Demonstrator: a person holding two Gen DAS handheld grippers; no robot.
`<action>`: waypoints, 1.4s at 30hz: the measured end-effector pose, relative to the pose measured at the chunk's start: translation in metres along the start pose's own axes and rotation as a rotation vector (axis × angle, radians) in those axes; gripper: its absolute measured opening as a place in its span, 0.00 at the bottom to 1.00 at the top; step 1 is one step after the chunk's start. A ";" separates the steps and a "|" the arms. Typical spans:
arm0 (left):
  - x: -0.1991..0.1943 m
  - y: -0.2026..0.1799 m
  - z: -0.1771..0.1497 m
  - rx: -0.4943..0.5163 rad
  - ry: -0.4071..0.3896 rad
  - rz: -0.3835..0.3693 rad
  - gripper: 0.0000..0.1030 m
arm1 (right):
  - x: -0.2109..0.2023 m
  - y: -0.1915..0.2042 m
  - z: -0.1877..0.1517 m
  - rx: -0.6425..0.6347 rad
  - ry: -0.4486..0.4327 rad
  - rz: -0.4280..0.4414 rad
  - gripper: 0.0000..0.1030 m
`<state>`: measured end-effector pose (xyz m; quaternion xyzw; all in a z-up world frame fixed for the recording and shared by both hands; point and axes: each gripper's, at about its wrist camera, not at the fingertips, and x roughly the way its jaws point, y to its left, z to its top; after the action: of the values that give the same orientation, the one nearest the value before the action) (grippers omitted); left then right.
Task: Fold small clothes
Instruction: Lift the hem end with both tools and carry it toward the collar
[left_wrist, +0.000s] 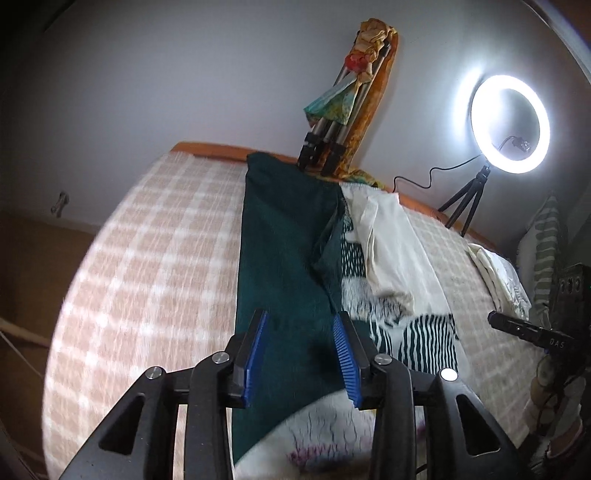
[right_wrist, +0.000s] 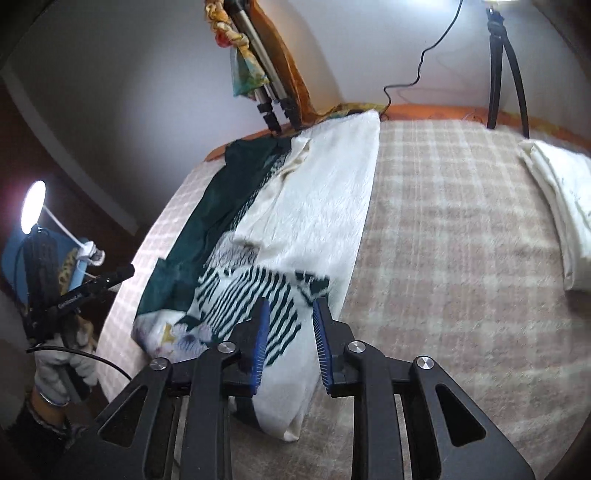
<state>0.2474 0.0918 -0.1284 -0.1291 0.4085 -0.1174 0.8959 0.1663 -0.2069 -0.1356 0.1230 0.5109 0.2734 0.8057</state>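
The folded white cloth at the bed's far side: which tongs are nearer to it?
Right. The right tongs hang over the garment's white edge, the folded white cloth lying across bare blanket. The left tongs hang over the green part, farther away.

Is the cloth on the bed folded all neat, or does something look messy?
A bit messy. On the long green and white cloth, the dark green part has a flap turned up crooked at its edge, and the white layer beside it lies bunched and wrinkled. Both claws, left and right, are open above the cloth.
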 end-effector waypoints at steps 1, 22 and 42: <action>0.002 -0.001 0.009 0.014 -0.008 0.003 0.40 | -0.002 0.000 0.004 0.000 -0.008 -0.003 0.29; 0.162 0.055 0.153 -0.007 0.041 0.057 0.51 | 0.107 -0.090 0.152 0.128 -0.019 0.002 0.40; 0.231 0.062 0.184 -0.074 0.071 0.020 0.28 | 0.181 -0.112 0.212 0.204 -0.032 0.021 0.34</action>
<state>0.5418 0.1022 -0.1946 -0.1540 0.4452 -0.0979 0.8767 0.4498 -0.1785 -0.2312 0.2142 0.5220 0.2262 0.7940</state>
